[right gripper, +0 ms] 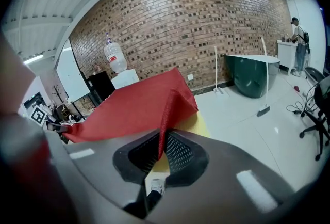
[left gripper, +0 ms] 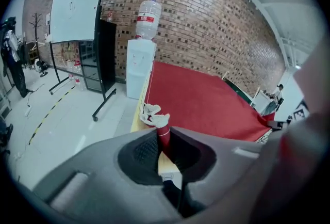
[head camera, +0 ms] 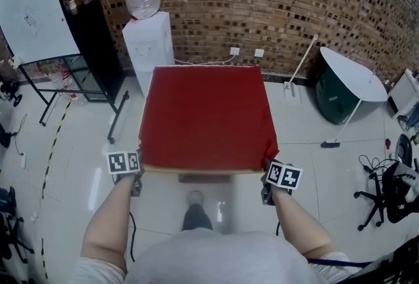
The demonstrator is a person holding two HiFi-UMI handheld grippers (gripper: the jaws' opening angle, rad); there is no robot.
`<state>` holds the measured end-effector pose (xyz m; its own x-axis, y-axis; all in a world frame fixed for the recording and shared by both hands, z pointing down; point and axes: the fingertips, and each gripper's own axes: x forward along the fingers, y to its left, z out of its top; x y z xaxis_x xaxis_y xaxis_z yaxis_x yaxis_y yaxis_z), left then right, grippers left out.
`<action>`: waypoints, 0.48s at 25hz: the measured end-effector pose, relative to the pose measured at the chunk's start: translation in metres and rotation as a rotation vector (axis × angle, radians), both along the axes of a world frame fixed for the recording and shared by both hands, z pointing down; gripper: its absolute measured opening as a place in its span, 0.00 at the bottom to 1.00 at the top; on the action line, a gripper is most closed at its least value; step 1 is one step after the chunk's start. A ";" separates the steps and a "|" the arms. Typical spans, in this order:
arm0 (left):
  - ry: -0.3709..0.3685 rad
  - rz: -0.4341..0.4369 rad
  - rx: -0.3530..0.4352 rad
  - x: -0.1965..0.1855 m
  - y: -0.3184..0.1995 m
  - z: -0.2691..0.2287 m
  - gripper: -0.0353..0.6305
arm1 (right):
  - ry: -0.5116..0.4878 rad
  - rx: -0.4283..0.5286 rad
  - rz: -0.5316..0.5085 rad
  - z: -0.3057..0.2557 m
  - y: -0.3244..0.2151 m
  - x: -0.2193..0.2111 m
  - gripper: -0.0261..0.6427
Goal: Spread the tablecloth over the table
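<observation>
Bright, even ceiling light, glare on the glossy floor (head camera: pixel 314 171), strong fisheye bending at edges

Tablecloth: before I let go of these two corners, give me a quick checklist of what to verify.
1. Left gripper grip: jaws shut on the near left corner of the tablecloth. Ok.
2. Right gripper grip: jaws shut on the near right corner. Ok.
3. Top covered: the red cloth lies flat across the table to its far edge. Ok.
4. Near edge covered: a pale strip of table shows below the cloth. Not ok.
5. Near right corner flat: it stands folded up from the jaws. Not ok.
6. Far overhang even: hidden from these views. Cannot tell.
</observation>
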<state>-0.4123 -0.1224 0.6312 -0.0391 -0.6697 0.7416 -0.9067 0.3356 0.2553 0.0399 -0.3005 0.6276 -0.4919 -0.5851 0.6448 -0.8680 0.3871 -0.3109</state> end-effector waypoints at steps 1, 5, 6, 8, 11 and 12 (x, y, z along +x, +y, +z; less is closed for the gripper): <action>0.014 -0.013 -0.003 0.000 0.002 0.004 0.09 | -0.006 -0.017 0.007 0.006 0.002 0.002 0.05; 0.074 -0.059 -0.002 0.001 0.011 0.018 0.10 | -0.034 -0.059 0.020 0.018 0.007 0.007 0.07; 0.086 -0.066 0.003 0.001 0.013 0.019 0.10 | -0.038 -0.067 0.016 0.020 0.008 0.007 0.08; 0.099 -0.086 0.024 0.000 0.016 0.019 0.12 | -0.045 -0.080 0.005 0.022 0.008 0.009 0.09; 0.117 -0.117 0.041 -0.004 0.026 0.019 0.18 | -0.043 -0.093 -0.009 0.025 0.009 0.014 0.14; 0.126 -0.126 0.043 -0.006 0.030 0.020 0.19 | -0.042 -0.097 -0.007 0.026 0.009 0.016 0.16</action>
